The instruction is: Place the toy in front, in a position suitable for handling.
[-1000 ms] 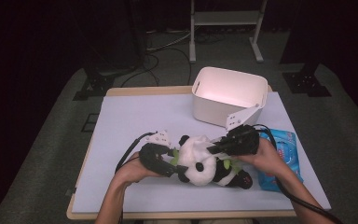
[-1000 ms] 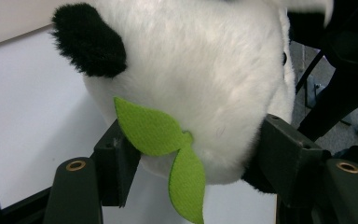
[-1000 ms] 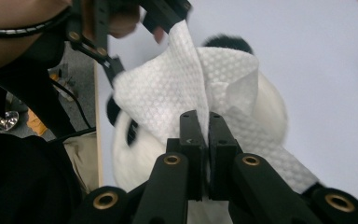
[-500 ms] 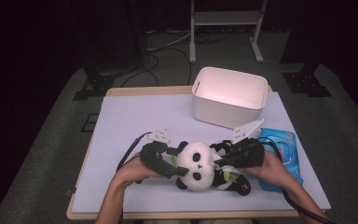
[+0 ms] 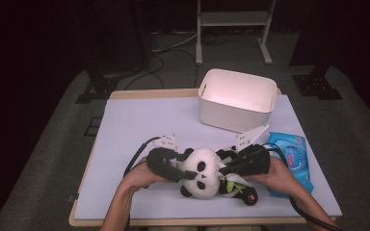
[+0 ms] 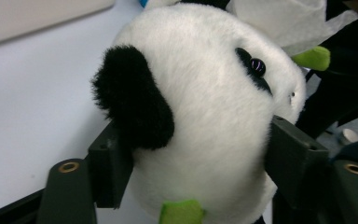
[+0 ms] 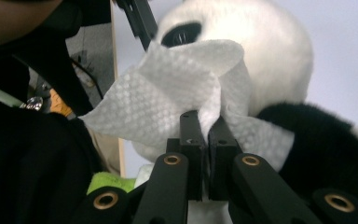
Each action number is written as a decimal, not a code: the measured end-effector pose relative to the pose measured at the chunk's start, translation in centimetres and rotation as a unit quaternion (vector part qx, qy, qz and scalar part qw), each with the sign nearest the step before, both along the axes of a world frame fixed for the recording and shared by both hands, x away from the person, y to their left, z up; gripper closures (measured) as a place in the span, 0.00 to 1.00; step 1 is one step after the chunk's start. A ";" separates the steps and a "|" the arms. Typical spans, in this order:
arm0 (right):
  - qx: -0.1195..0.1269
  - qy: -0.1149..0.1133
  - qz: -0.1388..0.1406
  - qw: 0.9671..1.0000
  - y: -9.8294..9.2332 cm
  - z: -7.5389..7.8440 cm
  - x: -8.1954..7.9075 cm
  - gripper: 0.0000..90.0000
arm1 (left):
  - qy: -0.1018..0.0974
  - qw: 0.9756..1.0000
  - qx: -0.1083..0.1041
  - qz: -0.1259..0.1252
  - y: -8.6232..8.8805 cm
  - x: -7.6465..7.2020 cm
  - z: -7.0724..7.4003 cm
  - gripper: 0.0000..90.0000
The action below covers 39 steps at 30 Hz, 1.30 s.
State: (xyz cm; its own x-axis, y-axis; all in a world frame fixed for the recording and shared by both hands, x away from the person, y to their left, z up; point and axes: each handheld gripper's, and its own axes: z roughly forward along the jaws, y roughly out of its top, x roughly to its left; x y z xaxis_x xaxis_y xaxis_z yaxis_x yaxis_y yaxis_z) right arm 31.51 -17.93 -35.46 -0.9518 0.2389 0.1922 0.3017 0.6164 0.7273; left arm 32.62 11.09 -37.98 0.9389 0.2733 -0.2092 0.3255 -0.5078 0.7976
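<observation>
Up close, the left gripper (image 5: pixel 185 171) clamps the head of a toy panda (image 5: pixel 203 177), its jaws having just closed in from wider, pads pressing the fur. Opposite, the right gripper (image 7: pixel 204 122) pinches a white wipe (image 7: pixel 177 100) against the panda, which lies at the table's (image 5: pixel 139 120) near edge.

Desk (image 5: pixel 139 120) with a pale lilac top and wooden edge, centre of the frame. Lying on it: 1 white bin (image 5: pixel 236 99) at upper right, 1 blue wipes packet (image 5: pixel 292 156) at right, 1 plush panda (image 5: pixel 203 172) at lower centre.
</observation>
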 end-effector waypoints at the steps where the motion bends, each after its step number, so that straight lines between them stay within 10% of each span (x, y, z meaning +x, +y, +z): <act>1: 0.002 0.001 -0.001 1.000 0.1 0.2 0.1 0.96 | -0.012 1.000 0.001 -0.001 0.0 -0.1 0.1 0.36; 14: 0.002 -0.018 -0.025 1.000 -0.7 2.2 2.0 0.96 | -0.040 0.999 0.005 -0.008 0.5 -0.5 0.7 0.43; 20: 0.007 -0.013 -0.029 0.999 -2.3 1.6 1.0 0.96 | 0.011 0.999 -0.026 -0.013 0.5 0.0 0.7 0.27; 27: -0.004 -0.006 -0.013 1.000 -2.0 0.8 0.3 0.96 | 0.050 0.999 -0.012 0.001 -0.9 0.6 -0.1 0.03; 39: -0.004 -0.022 -0.001 1.000 -0.4 1.9 0.5 0.96 | -0.040 0.999 0.002 -0.013 -0.9 -0.2 0.6 0.37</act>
State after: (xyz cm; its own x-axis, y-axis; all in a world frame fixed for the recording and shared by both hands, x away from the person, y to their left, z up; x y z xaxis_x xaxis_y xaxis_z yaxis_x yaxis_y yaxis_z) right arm 32.00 -18.32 -33.57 -0.9589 0.2420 0.1481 0.2704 0.6211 0.7356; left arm 32.37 10.22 -37.35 0.9594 0.2495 -0.1318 0.2472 -0.5178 0.8190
